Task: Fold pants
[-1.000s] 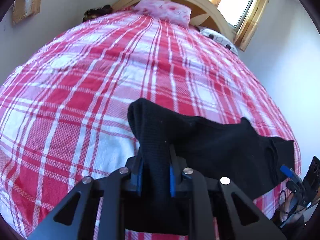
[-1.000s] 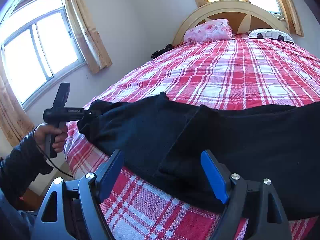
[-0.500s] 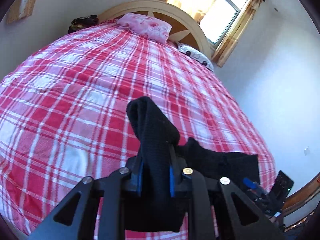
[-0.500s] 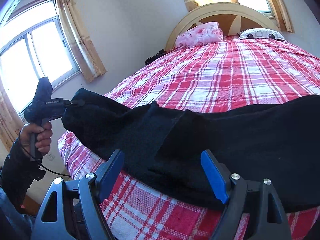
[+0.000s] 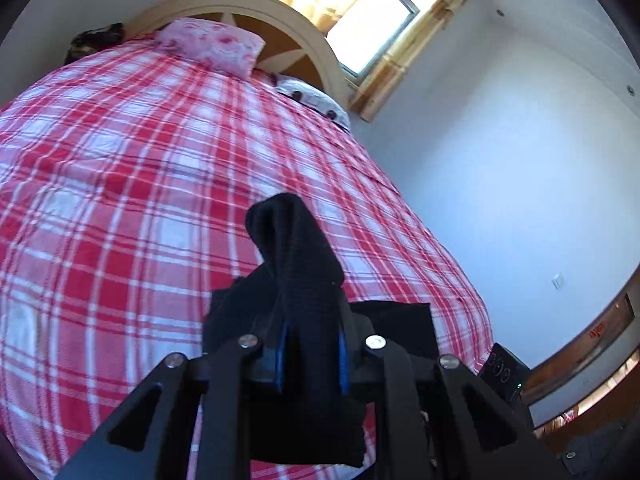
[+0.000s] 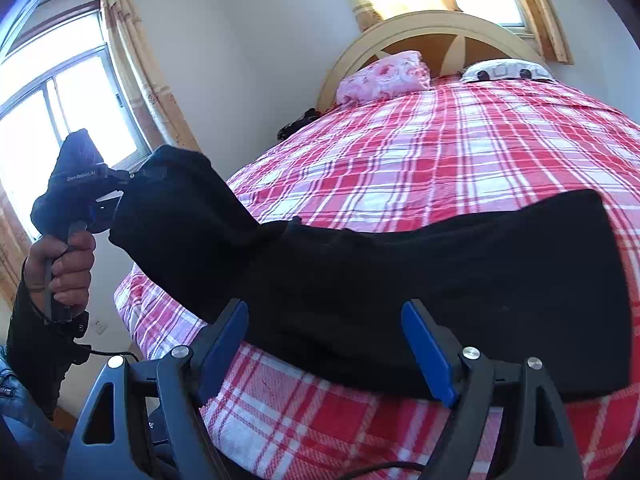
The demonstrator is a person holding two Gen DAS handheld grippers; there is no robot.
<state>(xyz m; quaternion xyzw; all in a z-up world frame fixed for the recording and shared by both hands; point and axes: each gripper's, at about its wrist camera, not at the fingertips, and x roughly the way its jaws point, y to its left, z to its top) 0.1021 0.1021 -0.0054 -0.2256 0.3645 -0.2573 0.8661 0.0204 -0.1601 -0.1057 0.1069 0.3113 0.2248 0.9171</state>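
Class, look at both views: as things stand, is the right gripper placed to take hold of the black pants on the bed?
Probably yes. The right gripper is open, and the black pants lie just ahead of its fingertips with nothing between. The left gripper is shut on the lifted end.

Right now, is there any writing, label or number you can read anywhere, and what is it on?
Pale lettering on the body of the left gripper, in the right wrist view: too blurred to read.
Red marks on the wooden trim by the wall, in the left wrist view: too blurred to read.
Nothing readable on the pants, the bedspread or the pillows.
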